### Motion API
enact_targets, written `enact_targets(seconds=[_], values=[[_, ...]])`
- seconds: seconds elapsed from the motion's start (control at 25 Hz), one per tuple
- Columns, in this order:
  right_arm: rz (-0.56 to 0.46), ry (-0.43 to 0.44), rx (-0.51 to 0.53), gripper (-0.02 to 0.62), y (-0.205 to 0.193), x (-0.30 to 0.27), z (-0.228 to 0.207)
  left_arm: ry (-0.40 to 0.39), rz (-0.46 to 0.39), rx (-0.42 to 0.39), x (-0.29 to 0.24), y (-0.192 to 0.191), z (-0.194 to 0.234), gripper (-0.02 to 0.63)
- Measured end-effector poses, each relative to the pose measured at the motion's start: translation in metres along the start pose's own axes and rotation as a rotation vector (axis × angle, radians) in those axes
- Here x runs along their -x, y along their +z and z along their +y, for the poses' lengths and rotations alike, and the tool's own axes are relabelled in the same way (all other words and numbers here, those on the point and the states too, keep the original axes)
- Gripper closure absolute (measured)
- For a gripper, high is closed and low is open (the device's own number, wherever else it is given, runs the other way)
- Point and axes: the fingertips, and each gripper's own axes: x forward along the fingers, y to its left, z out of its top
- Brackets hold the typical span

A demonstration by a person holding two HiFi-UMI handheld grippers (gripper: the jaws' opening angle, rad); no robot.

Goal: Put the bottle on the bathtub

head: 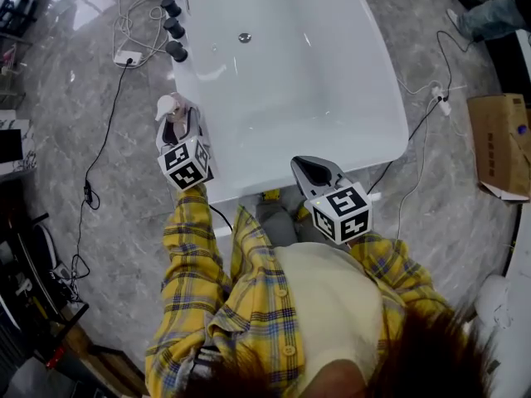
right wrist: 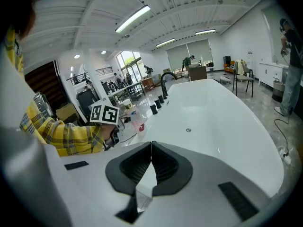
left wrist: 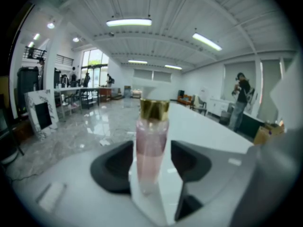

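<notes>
A clear pink bottle (left wrist: 150, 145) with a gold collar and white cap stands upright between the jaws of my left gripper (left wrist: 150, 162), which is shut on it. In the head view the bottle (head: 172, 112) and left gripper (head: 178, 127) hang at the left rim of the white bathtub (head: 290, 65), near its front corner. My right gripper (head: 314, 171) is shut with nothing in it, over the tub's near rim. The right gripper view shows its jaws (right wrist: 151, 162) touching, the tub (right wrist: 222, 122) beyond them and the bottle (right wrist: 137, 125) far left.
Black taps (head: 172, 16) line the tub's far left rim, and a drain (head: 244, 37) sits in the basin. Cables and a power strip (head: 127, 57) lie on the marble floor at left. A cardboard box (head: 501, 143) is at right.
</notes>
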Motion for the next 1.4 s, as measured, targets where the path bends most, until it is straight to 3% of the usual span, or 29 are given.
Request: enact_targets(seconds=[0.32, 0.76, 1.2, 1.4], values=[[-0.027, 0.014, 0.007, 0.581, -0.001, 0.013, 0.002, 0.032, -0.003, 0.048, 0.029, -0.003, 0.004, 0.367], [-0.069, 0.019, 0.007, 0.581, -0.003, 0.037, 0.001, 0.005, -0.029, 0.078, 0.08, 0.001, -0.017, 0.368], [-0.122, 0.023, 0.001, 0.581, 0.005, 0.054, -0.004, -0.155, -0.092, 0.109, 0.136, 0.026, -0.08, 0.368], [-0.139, 0.032, -0.001, 0.581, 0.008, 0.059, -0.004, -0.245, -0.114, 0.058, 0.158, 0.038, -0.113, 0.368]])
